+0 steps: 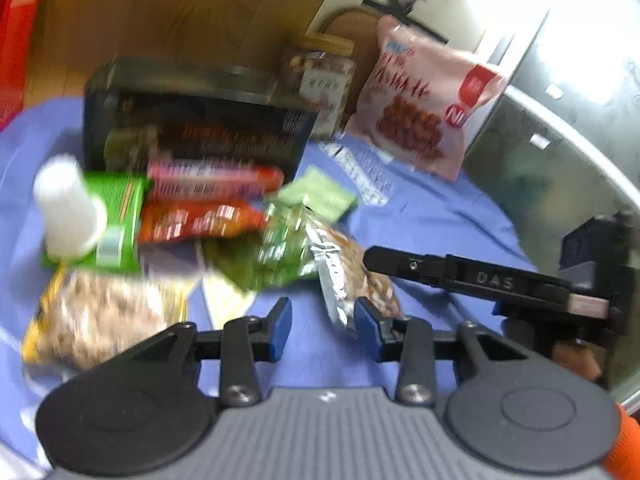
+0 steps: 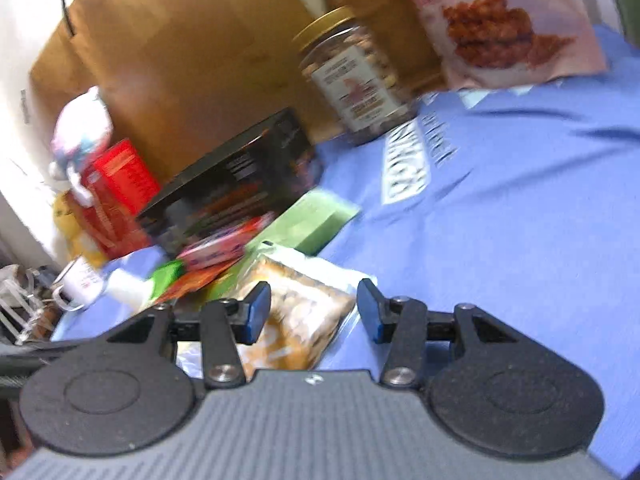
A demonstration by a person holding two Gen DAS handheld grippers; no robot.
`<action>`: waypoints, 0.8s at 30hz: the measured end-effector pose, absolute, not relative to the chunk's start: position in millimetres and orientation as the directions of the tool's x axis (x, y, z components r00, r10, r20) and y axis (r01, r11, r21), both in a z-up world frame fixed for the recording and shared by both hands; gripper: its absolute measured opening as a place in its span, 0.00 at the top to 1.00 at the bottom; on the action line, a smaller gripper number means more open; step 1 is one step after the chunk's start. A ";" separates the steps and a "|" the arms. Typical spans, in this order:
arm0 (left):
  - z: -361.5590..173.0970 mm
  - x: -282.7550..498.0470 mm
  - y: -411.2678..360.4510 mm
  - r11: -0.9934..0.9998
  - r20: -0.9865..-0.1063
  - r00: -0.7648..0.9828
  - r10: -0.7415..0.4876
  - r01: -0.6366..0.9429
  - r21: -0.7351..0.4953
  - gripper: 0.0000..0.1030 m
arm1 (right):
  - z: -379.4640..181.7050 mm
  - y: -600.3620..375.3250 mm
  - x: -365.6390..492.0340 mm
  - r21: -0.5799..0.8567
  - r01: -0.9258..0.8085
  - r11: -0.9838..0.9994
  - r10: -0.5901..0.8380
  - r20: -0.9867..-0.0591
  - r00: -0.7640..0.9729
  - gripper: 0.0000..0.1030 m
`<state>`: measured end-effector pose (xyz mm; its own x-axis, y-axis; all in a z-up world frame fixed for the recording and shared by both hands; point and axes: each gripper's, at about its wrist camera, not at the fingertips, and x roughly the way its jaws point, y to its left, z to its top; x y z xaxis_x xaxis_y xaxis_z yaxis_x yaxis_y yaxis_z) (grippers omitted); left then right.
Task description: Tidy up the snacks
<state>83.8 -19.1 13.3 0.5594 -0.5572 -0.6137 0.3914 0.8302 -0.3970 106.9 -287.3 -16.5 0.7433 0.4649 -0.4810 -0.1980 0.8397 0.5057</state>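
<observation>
A home: snack-strewn blue cloth [image 2: 520,208], cardboard box [image 2: 180,60].

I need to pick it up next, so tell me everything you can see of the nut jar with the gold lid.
The nut jar is clear plastic by its look, with a gold screw lid and a white label, nearly full of pale nuts. It stands on the blue cloth, tilted only by the camera's angle, before the cardboard box, beside the pink snack bag. No gripper touches it.

Left gripper [image 1: 323,330] and right gripper [image 2: 313,312], both with jaws spread wide

Snack pile [image 1: 200,216] left; cloth [image 2: 520,220] right.
</observation>
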 end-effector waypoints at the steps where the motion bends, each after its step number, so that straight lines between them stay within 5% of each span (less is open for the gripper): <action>1: 8.7 81.3 -16.9 0.832 -0.624 0.552 -0.554 0.376 -0.407 0.67 | -15.8 -278.2 101.0 0.498 -0.216 0.840 0.475 -0.480 0.738 0.50; 10: 8.7 56.6 12.8 0.860 -0.628 0.589 -0.509 0.307 -0.409 0.71 | -6.7 -236.3 63.1 0.430 -0.353 0.831 0.536 -0.447 0.716 0.50; 19: 12.8 56.3 27.5 0.805 -0.584 0.564 -0.585 0.314 -0.503 0.58 | -22.8 -302.9 46.9 0.778 -0.177 0.603 0.623 -0.321 0.714 0.53; 24: 9.0 68.8 27.5 0.797 -0.587 0.551 -0.593 0.302 -0.523 0.58 | -22.0 -307.8 37.1 0.818 -0.143 0.558 0.642 -0.315 0.699 0.55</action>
<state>68.8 27.5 9.0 0.5507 -0.5934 -0.5871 0.3017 0.7973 -0.5228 37.1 -307.8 -22.0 0.6990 0.6419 -0.3152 -0.1435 0.5577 0.8176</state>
